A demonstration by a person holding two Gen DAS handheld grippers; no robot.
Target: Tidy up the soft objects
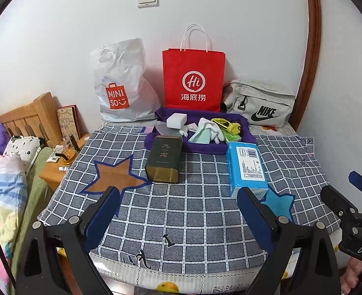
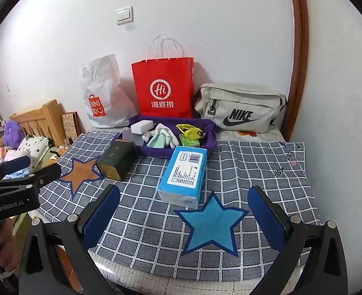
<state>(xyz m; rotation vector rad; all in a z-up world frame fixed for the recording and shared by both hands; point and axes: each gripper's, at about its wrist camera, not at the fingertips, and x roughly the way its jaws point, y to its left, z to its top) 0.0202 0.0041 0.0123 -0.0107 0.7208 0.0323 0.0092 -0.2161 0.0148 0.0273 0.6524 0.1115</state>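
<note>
Blue-padded fingers of the left gripper (image 1: 178, 204) stand spread wide over the checked cloth (image 1: 193, 211), pinching nothing; the right gripper (image 2: 183, 206) is likewise spread and empty above the blue star patch (image 2: 211, 223). Soft things sit heaped in the purple tray (image 1: 156, 140) by the wall: a white sponge block (image 1: 176, 121), white gloves (image 1: 214, 132) and a mint cloth (image 1: 200, 135), with a yellow item (image 1: 230, 125) too tangled to identify. Its near rim is partly hidden by the dark tea tin (image 1: 165, 158) and the blue tissue pack (image 1: 247, 167). A red paper bag (image 1: 193, 78) hides the tray's far edge. Each gripper's base is cut off by the frame
</note>
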